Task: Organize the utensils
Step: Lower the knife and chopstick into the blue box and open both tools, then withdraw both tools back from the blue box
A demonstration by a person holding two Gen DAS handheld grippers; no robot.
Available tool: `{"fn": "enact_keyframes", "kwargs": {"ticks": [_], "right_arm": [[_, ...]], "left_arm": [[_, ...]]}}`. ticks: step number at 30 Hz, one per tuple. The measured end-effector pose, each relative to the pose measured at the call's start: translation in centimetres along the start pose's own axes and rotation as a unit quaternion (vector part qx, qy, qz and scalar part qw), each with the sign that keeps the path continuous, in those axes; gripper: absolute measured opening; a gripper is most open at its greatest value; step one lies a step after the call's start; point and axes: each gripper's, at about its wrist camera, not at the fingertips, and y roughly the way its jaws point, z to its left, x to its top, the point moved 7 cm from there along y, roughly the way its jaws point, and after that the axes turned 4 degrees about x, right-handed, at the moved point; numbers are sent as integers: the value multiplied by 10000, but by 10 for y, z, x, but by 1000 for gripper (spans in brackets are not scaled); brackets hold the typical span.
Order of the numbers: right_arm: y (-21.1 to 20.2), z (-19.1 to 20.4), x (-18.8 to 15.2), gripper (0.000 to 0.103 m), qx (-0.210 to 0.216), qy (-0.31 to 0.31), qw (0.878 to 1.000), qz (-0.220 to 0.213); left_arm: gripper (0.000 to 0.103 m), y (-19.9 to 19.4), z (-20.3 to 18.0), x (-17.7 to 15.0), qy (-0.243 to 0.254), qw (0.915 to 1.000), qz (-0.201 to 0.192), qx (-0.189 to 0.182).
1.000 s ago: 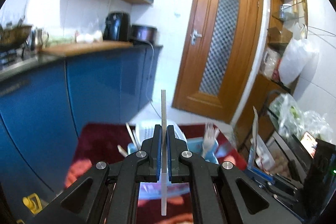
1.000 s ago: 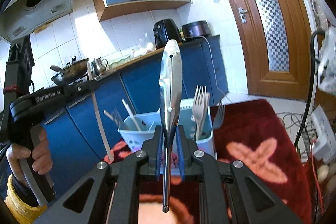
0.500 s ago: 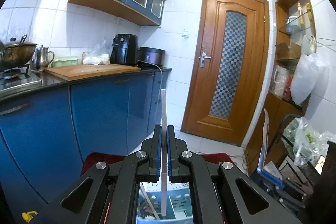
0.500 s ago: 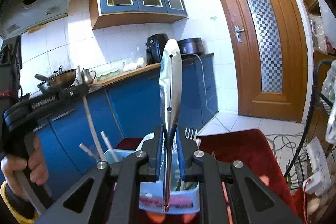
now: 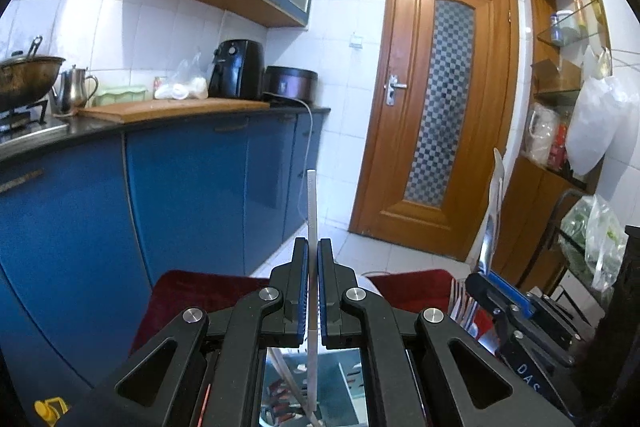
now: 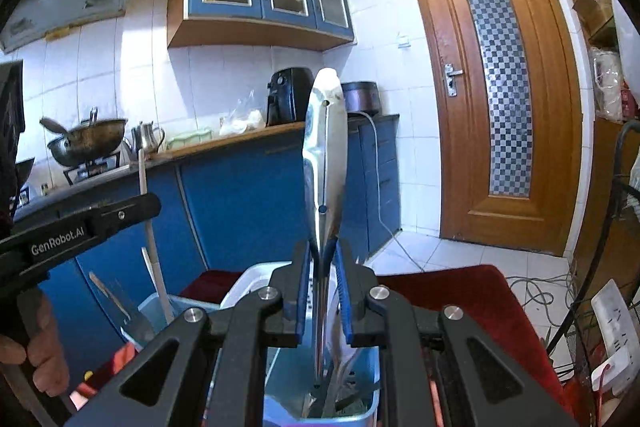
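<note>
chopstick (image 5: pixel 312 211): pale thin stick, held upright in the left claw (image 5: pixel 313 291); long axis vertical, upper end well above the pads, lower end hanging below them over the caddy.
left claw: pinched nearly shut on the chopstick, pads flat on either side of it.
knife (image 6: pixel 325 163): steel, held upright in the right claw (image 6: pixel 325 297); handle end up, blade pointing down into the caddy's near compartment.
right claw: narrow, clamped on the knife where handle meets blade.
key relation: each utensil stands on end with the caddy directly under its claw; by my reading the coming move is a straight drop along the long axis, with no tilt needed.
nearer hand: cannot tell which is closer to release; both tips look to be at or inside the rim.
caddy (image 6: pixel 160 301): pale blue plastic, divided; sits below and just ahead of both claws, on the red cloth (image 6: pixel 460 291).
caddy, left compartment: loose chopsticks leaning at angles, under the left claw.
caddy, near compartment: dark utensil ends beneath the right claw; kind cannot be told.
forks (image 5: pixel 460 297): tines up, just right of the left claw, beside the right claw's body.
person's hand (image 6: pixel 44 351): grips the left tool's handle, low and left of the right claw.
</note>
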Motion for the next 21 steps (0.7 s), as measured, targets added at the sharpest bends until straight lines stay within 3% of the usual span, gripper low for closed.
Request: {"fn": "enact_keyframes", "kwargs": {"ticks": [3,5,7,11,21], "right_arm": [[2,-1,-7,17,45,61,9999,150],[1,-3,-10,33,68,134,9997,212],[0,-5,-9,40,134,210,9994,224],[-9,-3,-5,40,156,210,9995,177],[-45,0,5,42,328,429,9985,92]], "left_arm": [[4,4,-2,-10,41,9999,139,-59],[4,7,-2,-16,13,9995,274,-124],[6,9,-3,-19,9,9992,368,-175],[12,6,-6,-21,40,9989,433,-202],[13,-27,-16,-14,197,9992,284,-191]]}}
